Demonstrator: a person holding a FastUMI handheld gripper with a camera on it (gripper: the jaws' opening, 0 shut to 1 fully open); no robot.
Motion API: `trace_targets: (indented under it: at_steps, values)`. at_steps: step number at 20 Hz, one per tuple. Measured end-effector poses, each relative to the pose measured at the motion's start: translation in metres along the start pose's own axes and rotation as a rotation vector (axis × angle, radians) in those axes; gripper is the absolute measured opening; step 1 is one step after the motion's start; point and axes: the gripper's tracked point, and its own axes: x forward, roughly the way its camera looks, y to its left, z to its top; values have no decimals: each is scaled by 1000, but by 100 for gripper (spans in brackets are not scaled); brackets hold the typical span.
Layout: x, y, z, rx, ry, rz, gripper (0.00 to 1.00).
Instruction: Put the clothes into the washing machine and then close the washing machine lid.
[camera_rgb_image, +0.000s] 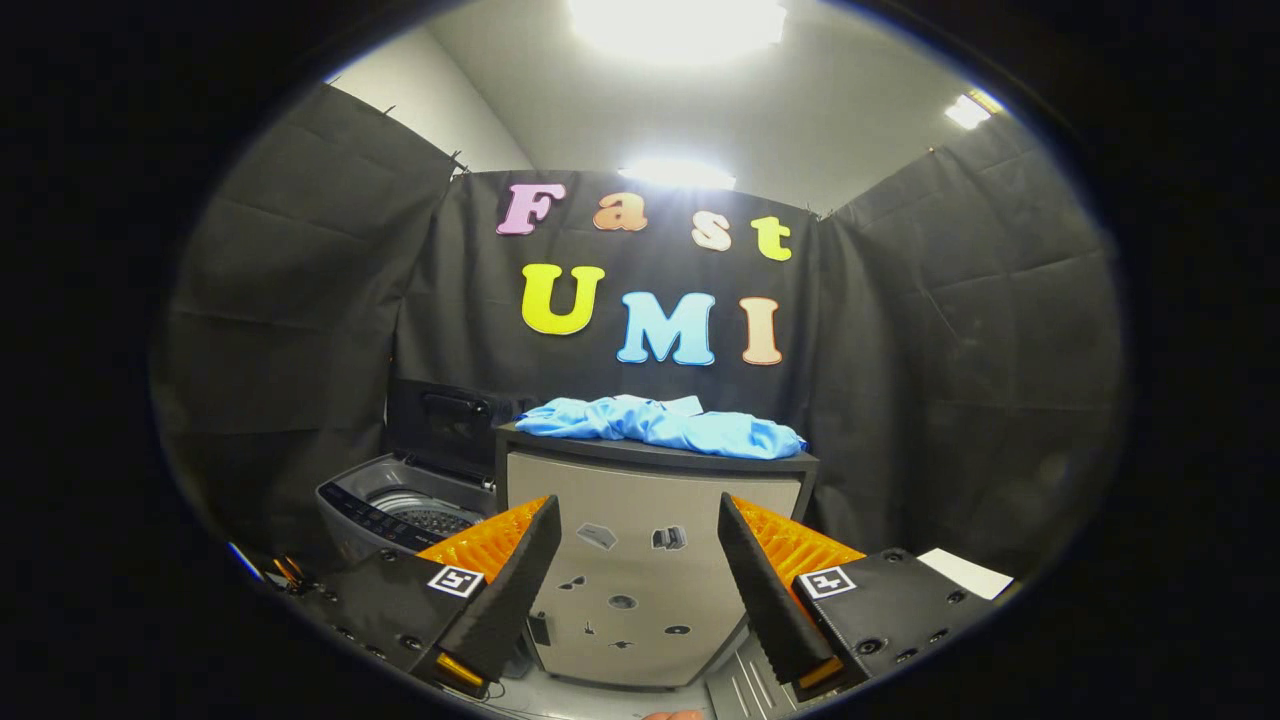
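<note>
- Far left, I see the washing machine with its lid raised, drum exposed, just beside the cabinet.
- On the cabinet's top lie the clothes, a soft, light, crumpled blue heap; I'd pinch a raised fold near the middle.
- My gripper has its jaws spread wide, empty, well short of the clothes.
- The cabinet's near face stands in the way.

Tool fingers apart — blue clothes beyond; washing machine lid up.

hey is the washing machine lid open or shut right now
Open. The lid stands upright behind the washing machine, and its drum shows beneath. The open gripper holds nothing.
</note>
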Motion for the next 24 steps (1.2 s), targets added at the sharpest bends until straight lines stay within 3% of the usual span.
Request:
trace_targets:
  at_steps: [9,17,24]
  values:
    - [11,-8,19,5,-23,-38,98]
    - [48,-36,87,-13,-104,-71,98]
    - [117,-36,101,-40,-48,20,98]
